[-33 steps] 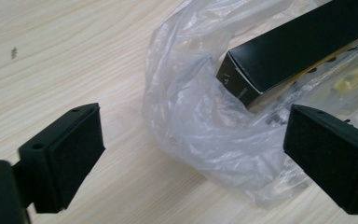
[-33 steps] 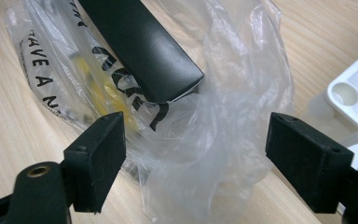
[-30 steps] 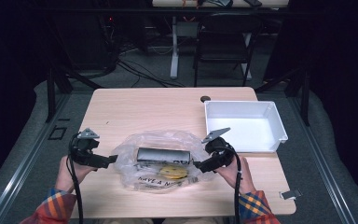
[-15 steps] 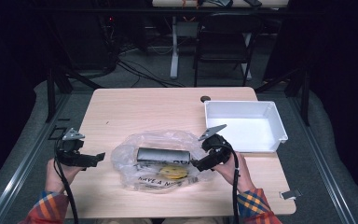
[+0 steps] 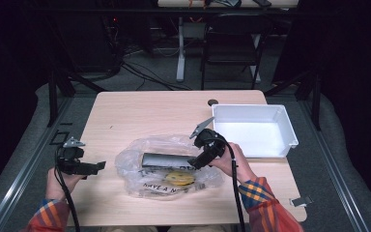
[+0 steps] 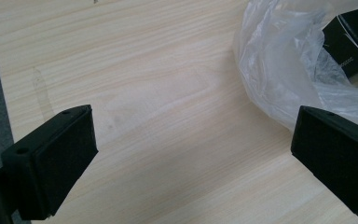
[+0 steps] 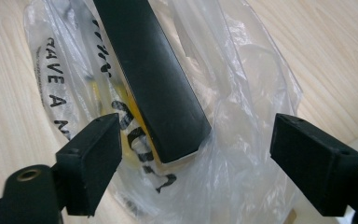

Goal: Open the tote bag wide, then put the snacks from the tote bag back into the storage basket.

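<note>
Table lit from above, surroundings dark; pics soft, bag glare mild.

Showing black block letters on the clear plastic bag, printed over its front. Reading "HAVE A N", the rest crumpling out of legibility.

clear plastic bag lies crumpled on the near middle of the wooden surface, black lettering on its underside film. inside it, a long dark rectangular box lies flat, crosswise in the high view, one end near the bag's right edge. a yellow round item rests just in front of the box, partly under it.
</note>
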{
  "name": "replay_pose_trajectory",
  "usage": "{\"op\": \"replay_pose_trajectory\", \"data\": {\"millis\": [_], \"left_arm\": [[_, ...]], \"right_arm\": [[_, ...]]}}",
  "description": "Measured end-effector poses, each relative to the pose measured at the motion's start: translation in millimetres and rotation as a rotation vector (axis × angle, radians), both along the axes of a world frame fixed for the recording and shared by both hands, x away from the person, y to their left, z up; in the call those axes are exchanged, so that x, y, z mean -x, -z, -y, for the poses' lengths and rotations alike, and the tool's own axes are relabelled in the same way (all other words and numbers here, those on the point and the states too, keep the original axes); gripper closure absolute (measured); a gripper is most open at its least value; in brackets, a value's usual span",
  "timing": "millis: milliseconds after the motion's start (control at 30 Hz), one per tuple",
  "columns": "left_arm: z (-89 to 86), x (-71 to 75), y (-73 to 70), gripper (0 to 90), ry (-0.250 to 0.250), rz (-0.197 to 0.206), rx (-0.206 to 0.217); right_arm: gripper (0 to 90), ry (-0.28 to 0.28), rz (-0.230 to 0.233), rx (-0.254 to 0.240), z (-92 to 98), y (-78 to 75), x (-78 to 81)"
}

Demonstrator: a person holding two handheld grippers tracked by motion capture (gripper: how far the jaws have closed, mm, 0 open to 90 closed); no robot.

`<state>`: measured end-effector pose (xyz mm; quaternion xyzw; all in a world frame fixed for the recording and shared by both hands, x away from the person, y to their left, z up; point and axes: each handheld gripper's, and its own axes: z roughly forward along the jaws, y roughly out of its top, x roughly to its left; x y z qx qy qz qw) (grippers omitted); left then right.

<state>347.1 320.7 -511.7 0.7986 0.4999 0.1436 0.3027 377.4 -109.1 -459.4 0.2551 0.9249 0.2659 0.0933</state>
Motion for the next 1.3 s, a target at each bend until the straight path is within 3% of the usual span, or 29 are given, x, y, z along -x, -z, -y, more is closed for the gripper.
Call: {"op": "replay_pose_trajectory", "data": {"millis": [233, 567, 800, 967, 1300], "left_arm": [[-0.9, -2.0, 1.4, 0.1, 0.003, -0.017, 0.006], [0.4, -4.5, 6.1, 0.1, 0.013, -0.04, 0.008], [1.8, -5.3, 7.9, 0.1, 0.021, -0.051, 0.009], [4.1, -5.8, 9.2, 0.1, 0.032, -0.055, 0.004], [6.1, -6.0, 10.5, 0.1, 0.037, -0.062, 0.006]], "right_arm": [[23.1, -0.059, -0.02, 0.053, -14.3, 8.1, -11.7], [41.0, -0.182, -0.028, 0.122, -35.7, 16.4, -23.4], [51.4, -0.284, -0.045, 0.226, -50.1, 24.4, -29.4], [48.4, -0.328, -0.065, 0.295, -58.5, 33.7, -32.7], [38.9, -0.395, -0.104, 0.328, -67.9, 36.6, -36.3]]}}
